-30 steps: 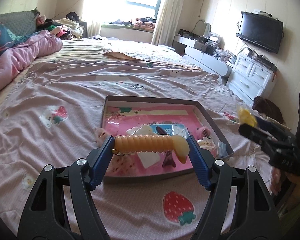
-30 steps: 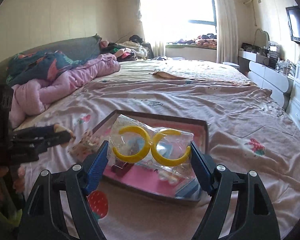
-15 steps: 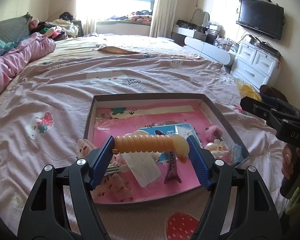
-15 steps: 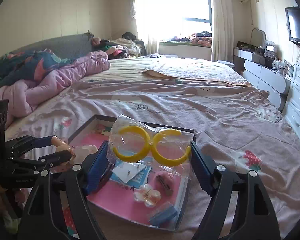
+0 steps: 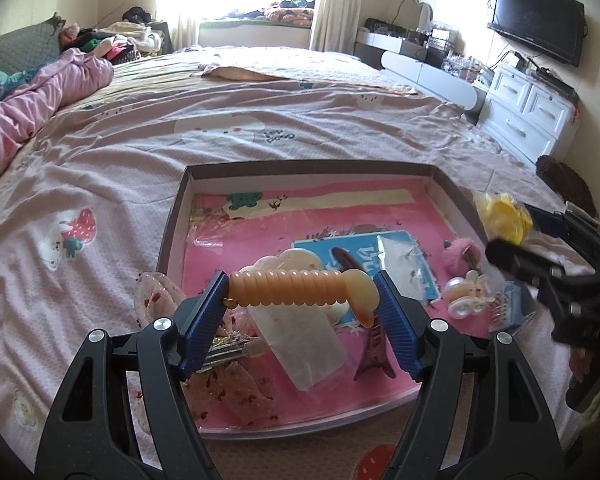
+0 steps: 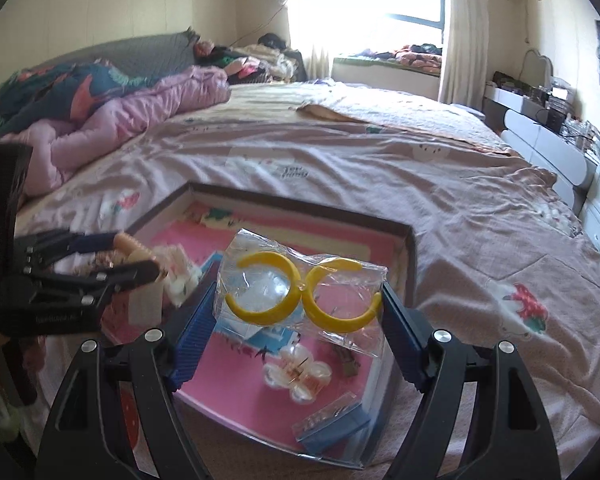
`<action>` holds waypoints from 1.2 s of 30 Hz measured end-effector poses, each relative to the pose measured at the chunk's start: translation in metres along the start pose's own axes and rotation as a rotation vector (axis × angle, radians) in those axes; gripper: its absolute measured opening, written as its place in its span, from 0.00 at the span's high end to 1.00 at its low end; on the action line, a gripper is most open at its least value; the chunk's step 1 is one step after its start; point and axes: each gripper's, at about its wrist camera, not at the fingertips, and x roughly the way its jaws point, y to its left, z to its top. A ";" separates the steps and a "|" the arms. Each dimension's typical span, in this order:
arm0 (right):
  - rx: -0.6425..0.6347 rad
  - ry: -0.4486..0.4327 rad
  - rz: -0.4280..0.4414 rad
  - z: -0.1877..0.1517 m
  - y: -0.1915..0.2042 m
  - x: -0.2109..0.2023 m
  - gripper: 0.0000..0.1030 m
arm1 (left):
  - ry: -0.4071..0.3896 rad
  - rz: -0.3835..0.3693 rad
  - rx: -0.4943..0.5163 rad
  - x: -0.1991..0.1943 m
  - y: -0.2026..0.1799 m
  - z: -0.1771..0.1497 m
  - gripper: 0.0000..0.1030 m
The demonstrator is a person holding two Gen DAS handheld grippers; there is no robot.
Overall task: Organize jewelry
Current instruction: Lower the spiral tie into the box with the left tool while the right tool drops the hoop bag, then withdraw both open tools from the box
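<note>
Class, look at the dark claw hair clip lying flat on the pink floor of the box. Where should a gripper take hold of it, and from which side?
Grip the hair clip across its narrow middle, coming from above. It lies flat on the box floor with its flared end toward the camera. A clear packet lies close on its left, so the fingers would need to avoid it.

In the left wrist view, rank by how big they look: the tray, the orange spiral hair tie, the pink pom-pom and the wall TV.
1. Tray, largest.
2. Orange spiral hair tie, though nearness to the camera enlarges it.
3. Wall TV, far off, so its rank is unsure.
4. Pink pom-pom, smallest.
</note>
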 end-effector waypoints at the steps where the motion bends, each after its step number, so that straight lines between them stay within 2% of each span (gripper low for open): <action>1: -0.010 0.010 0.001 -0.002 0.003 0.002 0.27 | 0.003 0.002 -0.004 0.001 0.002 -0.001 0.38; 17: -0.114 0.124 0.062 -0.032 0.046 0.021 0.24 | 0.004 0.020 -0.052 -0.002 0.014 -0.001 0.36; 20: -0.095 0.121 0.069 -0.031 0.045 0.019 0.20 | -0.002 0.019 -0.054 -0.004 0.014 -0.001 0.33; 22: -0.082 0.115 0.069 -0.031 0.043 0.015 0.15 | -0.008 0.016 -0.054 -0.006 0.014 0.000 0.33; 28: -0.042 0.083 0.056 -0.032 0.035 -0.006 0.12 | -0.039 0.009 -0.054 -0.020 0.012 0.003 0.28; 36: -0.019 -0.024 -0.014 -0.037 0.028 -0.056 0.07 | -0.109 0.009 -0.055 -0.056 0.005 0.003 0.19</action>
